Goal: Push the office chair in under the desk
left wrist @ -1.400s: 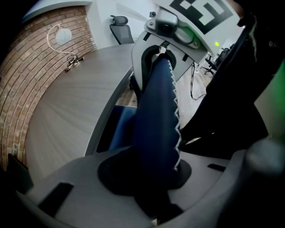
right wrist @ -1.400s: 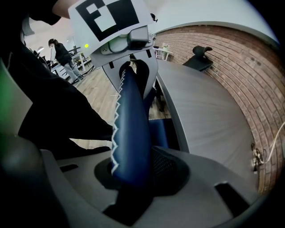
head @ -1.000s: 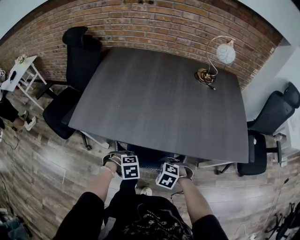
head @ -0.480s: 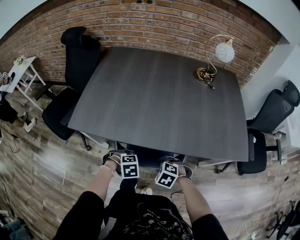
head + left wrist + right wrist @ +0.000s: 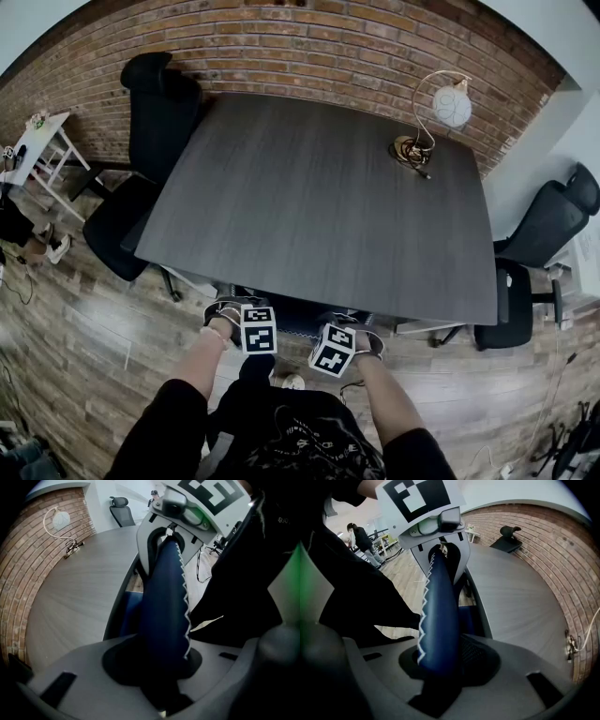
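The blue office chair [image 5: 298,315] stands at the near edge of the dark grey desk [image 5: 319,206], with most of it hidden beneath the top. My left gripper [image 5: 223,315] and right gripper [image 5: 371,343] are both shut on the top edge of its backrest, one at each end. In the left gripper view the blue backrest edge [image 5: 161,606], with white zigzag stitching, runs out from between the jaws of my left gripper [image 5: 157,667]. The right gripper view shows the same backrest edge [image 5: 438,616] clamped in my right gripper [image 5: 440,667].
A black office chair [image 5: 150,141] stands at the desk's left end and another [image 5: 539,253] at its right. A globe lamp [image 5: 436,112] sits on the far right of the desktop. Behind is a brick wall [image 5: 309,47]; a white side table [image 5: 42,141] stands far left.
Both grippers have shifted slightly toward the desk edge, taking the chair back with them. Their hold on the backrest is unchanged.
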{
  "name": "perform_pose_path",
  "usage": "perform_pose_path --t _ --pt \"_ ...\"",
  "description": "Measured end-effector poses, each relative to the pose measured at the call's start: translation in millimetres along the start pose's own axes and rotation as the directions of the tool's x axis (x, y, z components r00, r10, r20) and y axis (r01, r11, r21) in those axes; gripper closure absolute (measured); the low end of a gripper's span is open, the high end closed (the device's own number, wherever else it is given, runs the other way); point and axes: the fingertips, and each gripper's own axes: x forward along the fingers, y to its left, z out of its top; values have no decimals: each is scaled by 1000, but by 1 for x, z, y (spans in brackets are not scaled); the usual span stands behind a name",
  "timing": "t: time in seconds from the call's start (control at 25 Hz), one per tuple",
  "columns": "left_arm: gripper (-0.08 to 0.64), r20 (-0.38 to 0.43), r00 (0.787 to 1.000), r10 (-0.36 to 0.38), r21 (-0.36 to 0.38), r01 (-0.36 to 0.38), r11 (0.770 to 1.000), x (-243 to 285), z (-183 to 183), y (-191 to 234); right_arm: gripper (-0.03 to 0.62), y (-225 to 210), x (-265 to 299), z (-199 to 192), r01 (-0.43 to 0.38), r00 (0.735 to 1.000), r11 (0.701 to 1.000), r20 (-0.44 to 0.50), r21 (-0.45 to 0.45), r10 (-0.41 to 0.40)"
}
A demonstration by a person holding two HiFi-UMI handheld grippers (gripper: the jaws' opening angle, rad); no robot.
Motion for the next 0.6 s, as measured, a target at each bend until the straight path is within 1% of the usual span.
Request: perform_pose_path --t 0.12,0.24,0.36,0.48,0.6 --pt "448 4 1000 -2 -3 2 1000 0 -1 1 477 0 -1 2 -5 1000 1000 4 4 5" --pt "432 6 1000 2 -10 -1 1000 0 -1 2 463 1 -1 2 -24 1000 999 10 22 24" --pt "386 8 1000 9 -35 -9 999 0 -2 3 440 1 -1 3 -39 999 998 21 49 38" --pt "361 4 1000 19 -55 -18 998 1 -2 4 431 2 -2 1 -44 999 997 28 56 42" --pt "354 16 999 36 -101 -34 994 2 -1 4 415 3 -2 -2 -47 998 996 35 79 44"
